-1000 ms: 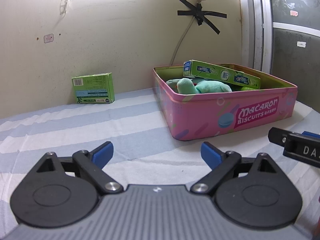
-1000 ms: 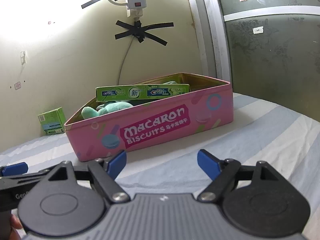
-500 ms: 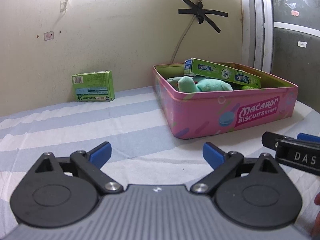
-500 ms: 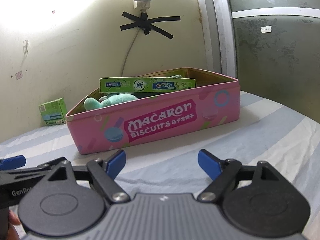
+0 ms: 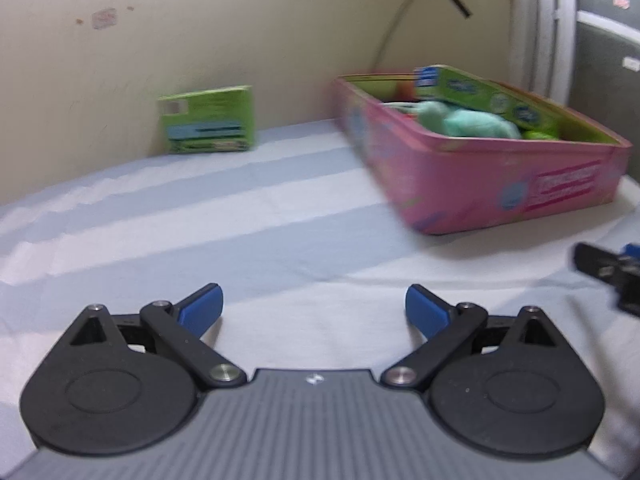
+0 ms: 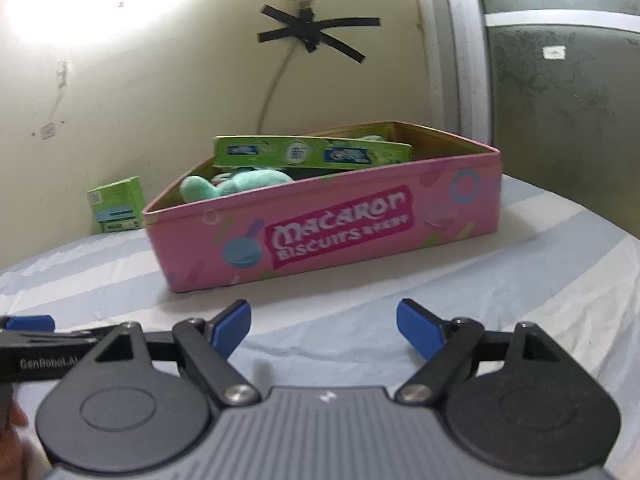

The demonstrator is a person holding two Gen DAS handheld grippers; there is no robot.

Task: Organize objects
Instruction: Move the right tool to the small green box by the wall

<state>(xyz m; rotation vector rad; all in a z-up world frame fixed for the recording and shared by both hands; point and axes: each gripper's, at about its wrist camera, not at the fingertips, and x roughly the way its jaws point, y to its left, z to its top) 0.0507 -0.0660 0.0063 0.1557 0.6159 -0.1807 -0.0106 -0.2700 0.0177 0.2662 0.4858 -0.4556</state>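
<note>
- The left gripper point(image 5: 313, 306) has swung toward the small green cardboard box point(image 5: 207, 120), which now sits nearer the middle of its blurred view than a second ago.
- That box stands alone at the back edge of the blue-and-white striped cloth point(image 5: 280, 184), against the wall; probably the next pick.
- The pink macaron biscuit tin point(image 6: 324, 224) already holds a mint plush toy point(image 6: 240, 182) and a long green carton point(image 6: 312, 152).
- Both tongs are released and empty; the right gripper point(image 6: 323, 324) hangs before the tin, barely shifted.
</note>
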